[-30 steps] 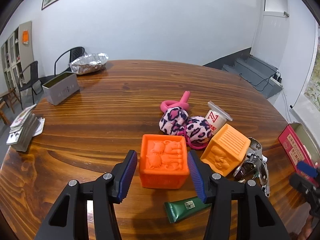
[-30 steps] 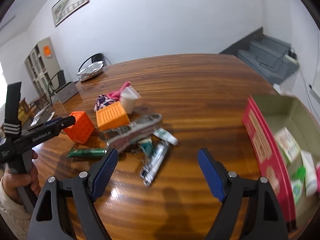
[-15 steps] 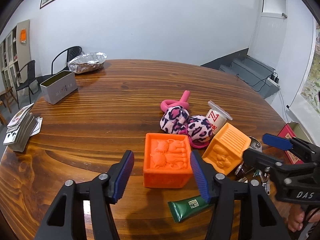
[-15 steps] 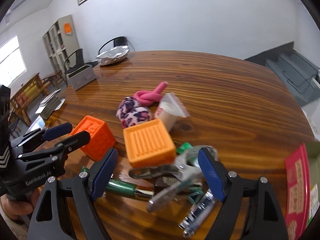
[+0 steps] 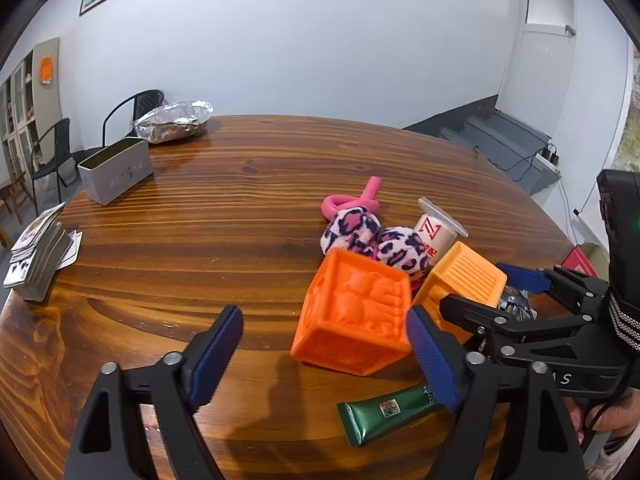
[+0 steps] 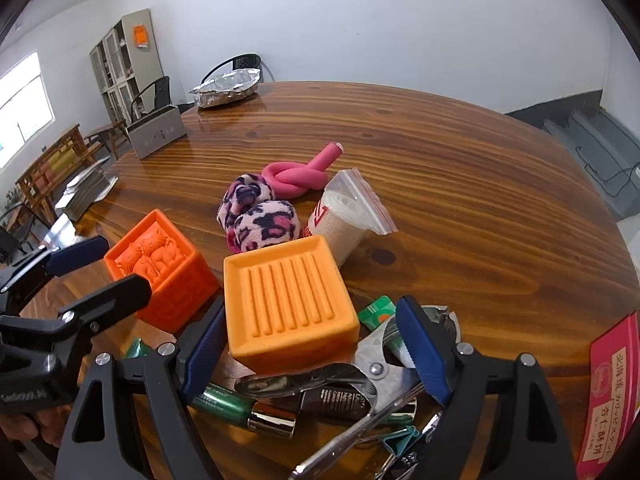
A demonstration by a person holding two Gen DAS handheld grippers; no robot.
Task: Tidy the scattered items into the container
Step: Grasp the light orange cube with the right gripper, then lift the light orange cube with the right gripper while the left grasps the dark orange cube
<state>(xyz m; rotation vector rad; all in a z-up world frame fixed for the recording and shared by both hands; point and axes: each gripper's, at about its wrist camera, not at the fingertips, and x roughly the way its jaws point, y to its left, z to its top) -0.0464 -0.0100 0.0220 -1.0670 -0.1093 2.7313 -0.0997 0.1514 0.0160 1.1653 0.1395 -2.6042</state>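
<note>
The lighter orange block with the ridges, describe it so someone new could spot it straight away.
On the round wooden table, find the clutter pile nearest the red box. The ridged block sits beside a darker orange block; its top shows parallel raised ribs, where the neighbour's shows embossed animals.

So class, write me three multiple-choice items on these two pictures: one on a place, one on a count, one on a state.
1. Where does the green tube lie?
A. In front of the orange blocks, on the table
B. Inside the grey tin
C. On the stack of cards

2. How many orange blocks are there?
A. One
B. Two
C. Four

3. How do the right tongs stand?
A. Shut on the pink knot
B. Open around the ribbed block
C. Holding the bagged roll

Key: 1 A, it lies on bare wood nearest the left camera. 2 B, the animal block and the ribbed one. 3 B, a blue pad shows on each side of the block, with a gap on the right.
</note>
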